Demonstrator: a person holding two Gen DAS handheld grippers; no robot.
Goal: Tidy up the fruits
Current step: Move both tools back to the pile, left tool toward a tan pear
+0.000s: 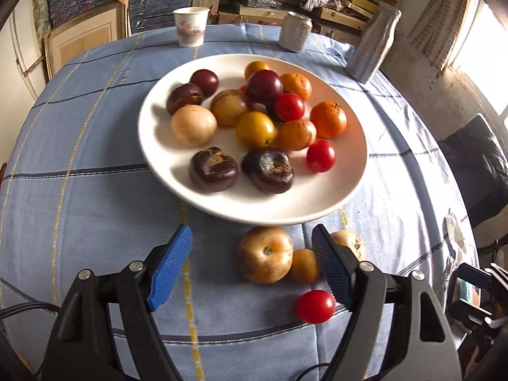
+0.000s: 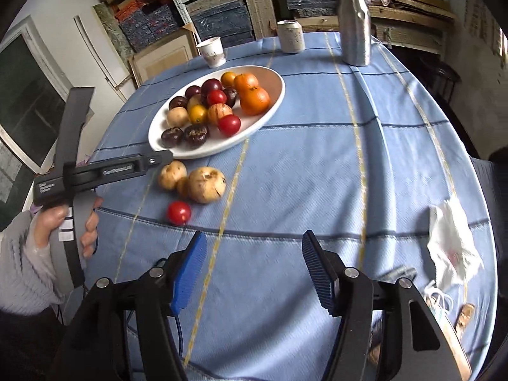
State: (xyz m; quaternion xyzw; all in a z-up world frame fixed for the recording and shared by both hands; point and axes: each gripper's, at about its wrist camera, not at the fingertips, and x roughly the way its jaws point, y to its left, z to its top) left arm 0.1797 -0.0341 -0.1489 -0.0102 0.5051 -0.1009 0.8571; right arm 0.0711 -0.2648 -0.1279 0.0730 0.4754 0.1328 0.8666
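You've got loads of bare tablecloth [image 2: 317, 174] on the right side. Left is tighter: the plate [image 2: 270, 108] and four loose fruits [image 2: 206, 184] sit close together, and the cup [image 2: 213, 51], can [image 2: 290, 36] and bottle [image 2: 354, 22] line the far edge.

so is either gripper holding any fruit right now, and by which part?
Nothing is held. The left gripper is open above the pale round fruit lying on the blue cloth, its pads clear of it. The right gripper is open over bare cloth.
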